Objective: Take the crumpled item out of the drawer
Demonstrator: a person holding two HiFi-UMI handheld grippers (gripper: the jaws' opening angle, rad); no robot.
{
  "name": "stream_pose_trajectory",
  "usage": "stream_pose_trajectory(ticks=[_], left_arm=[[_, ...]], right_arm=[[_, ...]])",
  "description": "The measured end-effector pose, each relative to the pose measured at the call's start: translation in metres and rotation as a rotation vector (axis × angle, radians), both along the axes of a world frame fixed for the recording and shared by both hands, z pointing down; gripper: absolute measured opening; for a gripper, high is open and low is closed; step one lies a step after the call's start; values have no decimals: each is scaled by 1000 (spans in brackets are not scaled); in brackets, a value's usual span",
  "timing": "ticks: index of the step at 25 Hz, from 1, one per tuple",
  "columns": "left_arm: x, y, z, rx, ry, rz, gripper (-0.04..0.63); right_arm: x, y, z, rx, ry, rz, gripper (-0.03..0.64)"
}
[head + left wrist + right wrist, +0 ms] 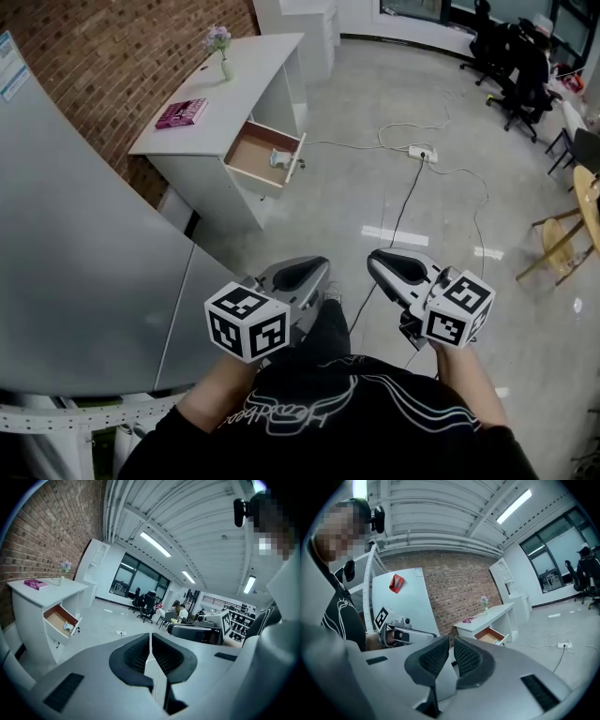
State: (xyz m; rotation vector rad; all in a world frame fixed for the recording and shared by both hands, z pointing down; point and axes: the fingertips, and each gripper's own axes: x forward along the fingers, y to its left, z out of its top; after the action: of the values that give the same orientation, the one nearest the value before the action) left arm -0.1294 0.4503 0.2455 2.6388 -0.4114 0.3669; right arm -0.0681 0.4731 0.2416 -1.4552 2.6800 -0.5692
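White crumpled item [281, 158] in open drawer [246, 155], well apart from left hand-held gripper [150, 654] and right hand-held gripper [451, 657], both closed, empty

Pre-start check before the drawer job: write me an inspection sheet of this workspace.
Surface: white desk, top mostly bare.
Job's things: drawer open; crumpled item lying inside, near its front panel.
Clutter: pink book and flower vase on the desk.
Grippers: left gripper shut, empty; right gripper shut, empty; both well short of the drawer.
Cables: power strip and loose cables on the floor right of the desk.
Surroundings: brick wall, office chairs, wooden chair.
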Motion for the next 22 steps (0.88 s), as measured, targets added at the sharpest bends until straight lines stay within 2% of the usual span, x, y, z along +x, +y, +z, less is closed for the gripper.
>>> stream_pose_trajectory(ticks=[4, 9, 15, 18, 22], left_arm=[[20, -74, 20, -36, -8, -3, 34], [48, -198, 42, -105, -31, -18, 34], [80, -354, 66, -162, -43, -65, 34], [89, -410, 84, -184, -59, -85, 34], [103, -465, 103, -168, -76, -111, 35]], right_arm=[[22, -73, 19, -26, -14, 4, 60], [46, -193, 31, -73, -73, -22, 60], [94, -346, 57, -145, -75, -14, 60], [112, -400, 76, -185, -107, 6, 60], [129, -450, 94, -213, -117, -12, 60]])
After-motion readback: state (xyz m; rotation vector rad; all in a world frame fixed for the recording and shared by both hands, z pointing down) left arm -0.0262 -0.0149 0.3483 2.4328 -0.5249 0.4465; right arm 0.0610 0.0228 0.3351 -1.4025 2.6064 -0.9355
